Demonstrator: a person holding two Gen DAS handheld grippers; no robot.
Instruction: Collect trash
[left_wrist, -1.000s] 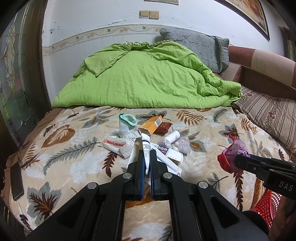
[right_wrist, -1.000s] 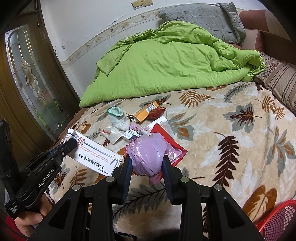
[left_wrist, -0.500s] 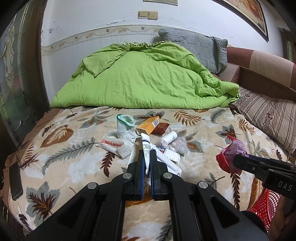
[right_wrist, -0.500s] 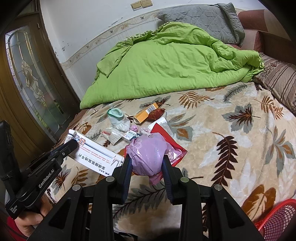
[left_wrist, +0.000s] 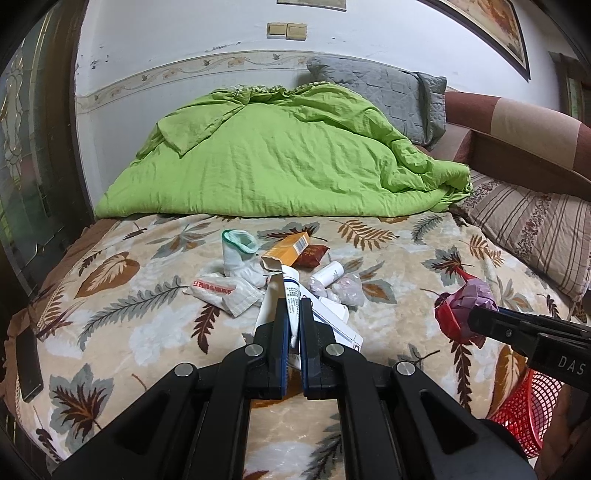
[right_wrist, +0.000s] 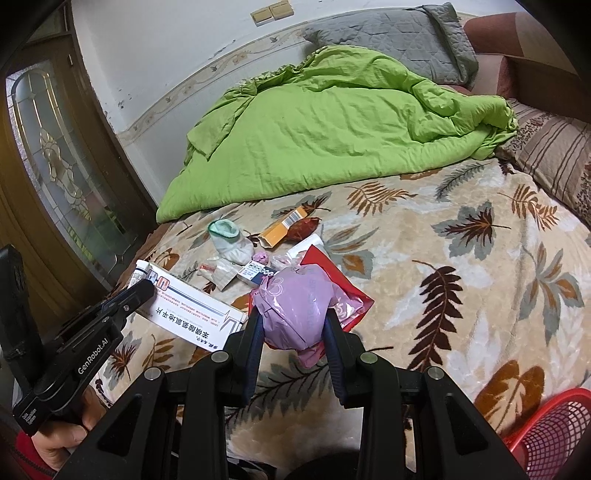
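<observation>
Left gripper (left_wrist: 294, 325): we see its jaws pinched tight on a white tube (left_wrist: 291, 295), with a white medicine box (right_wrist: 192, 308) at the tube too.
Right gripper (right_wrist: 293, 325): partly open, we see both pads pressing a crumpled purple bag (right_wrist: 295, 306) with a red wrapper (right_wrist: 352, 299) bunched against it.
Loose trash (left_wrist: 258, 266): on the leaf blanket (left_wrist: 147, 332) just ahead of the left gripper.
Red basket (right_wrist: 550, 435): low, right of the right gripper.

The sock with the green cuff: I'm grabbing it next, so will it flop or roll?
The sock looks soft and crumpled, so it would likely flop and sag. It probably won't roll, being slumped on the blanket. It seems light.
</observation>
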